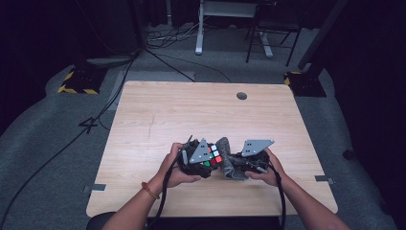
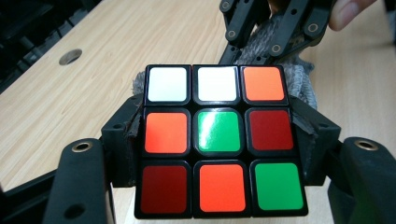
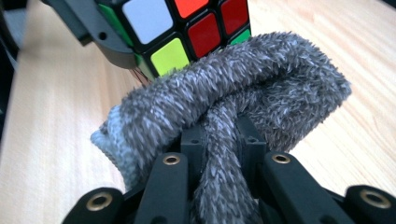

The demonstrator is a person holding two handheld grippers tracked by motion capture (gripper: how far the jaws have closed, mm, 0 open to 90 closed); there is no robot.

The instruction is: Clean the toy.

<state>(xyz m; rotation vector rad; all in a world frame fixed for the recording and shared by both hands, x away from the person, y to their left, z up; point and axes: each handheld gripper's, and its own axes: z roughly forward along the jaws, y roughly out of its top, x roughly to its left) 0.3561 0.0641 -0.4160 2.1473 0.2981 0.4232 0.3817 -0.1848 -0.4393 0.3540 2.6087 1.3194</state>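
I am holding the puzzle cube [image 2: 219, 140] clamped between the two jaws of my left gripper [image 1: 198, 158], the pads pressing on its left and right sides, so the cube is sitting right in the mouth of that gripper with its green-centred face turned toward the gripper's camera. My right gripper [image 1: 249, 155] is pinching a grey fuzzy cloth [image 3: 233, 102] between its closed jaws; a fold of the cloth is running down through the gap between them and the rest is bunching up in front. The cloth is lying just beside the cube, on its far side as seen from the left gripper view, and it is touching the cube's edge there. Both are hovering close above the near middle of the wooden table [image 1: 158, 115]. Well beyond the cube, a round cable hole [image 1: 242, 96] is sitting near the table's far edge.
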